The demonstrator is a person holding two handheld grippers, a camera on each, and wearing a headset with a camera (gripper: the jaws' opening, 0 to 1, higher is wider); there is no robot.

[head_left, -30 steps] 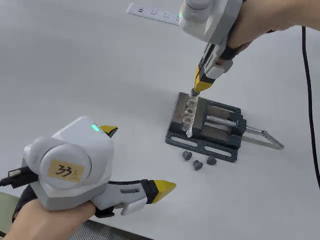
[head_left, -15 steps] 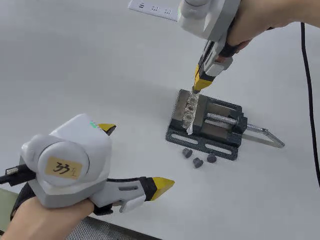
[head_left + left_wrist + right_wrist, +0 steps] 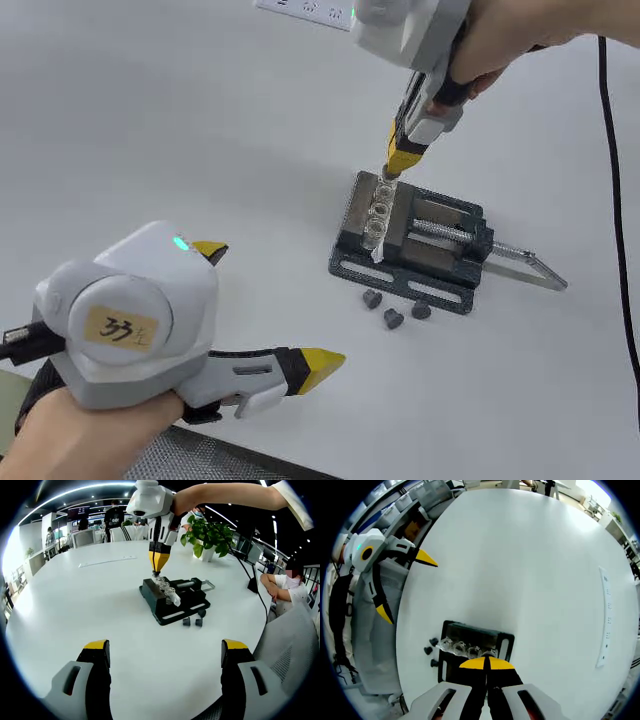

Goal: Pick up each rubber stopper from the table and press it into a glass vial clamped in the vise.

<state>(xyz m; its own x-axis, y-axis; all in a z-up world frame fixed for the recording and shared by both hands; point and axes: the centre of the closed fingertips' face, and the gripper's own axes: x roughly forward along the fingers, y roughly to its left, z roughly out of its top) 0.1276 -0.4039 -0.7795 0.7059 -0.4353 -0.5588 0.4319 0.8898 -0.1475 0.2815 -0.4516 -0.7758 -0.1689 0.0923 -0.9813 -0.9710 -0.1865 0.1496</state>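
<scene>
A black vise (image 3: pixel 440 262) stands on the white table (image 3: pixel 180 140) and clamps a row of glass vials (image 3: pixel 377 218). My right gripper (image 3: pixel 388 173) points down at the far vial, jaws shut, with a small dark rubber stopper at its tips. In the right gripper view its yellow tips (image 3: pixel 487 663) meet over the vials (image 3: pixel 462 647). Three loose stoppers (image 3: pixel 393 318) lie in front of the vise. My left gripper (image 3: pixel 268 305) hovers open and empty at the near left. The left gripper view shows the vise (image 3: pixel 172 597) and the right gripper (image 3: pixel 159 570).
A white power strip (image 3: pixel 305 10) lies at the far edge. A black cable (image 3: pixel 612 200) runs down the right side. The vise's handle (image 3: pixel 530 268) sticks out to the right. A potted plant (image 3: pixel 207 535) stands behind the vise, and a person (image 3: pixel 280 587) sits beside the table.
The head camera has shifted a little. My right gripper stays shut at the far vial and sits slightly lower against it. The left gripper is still open in the same spot.
</scene>
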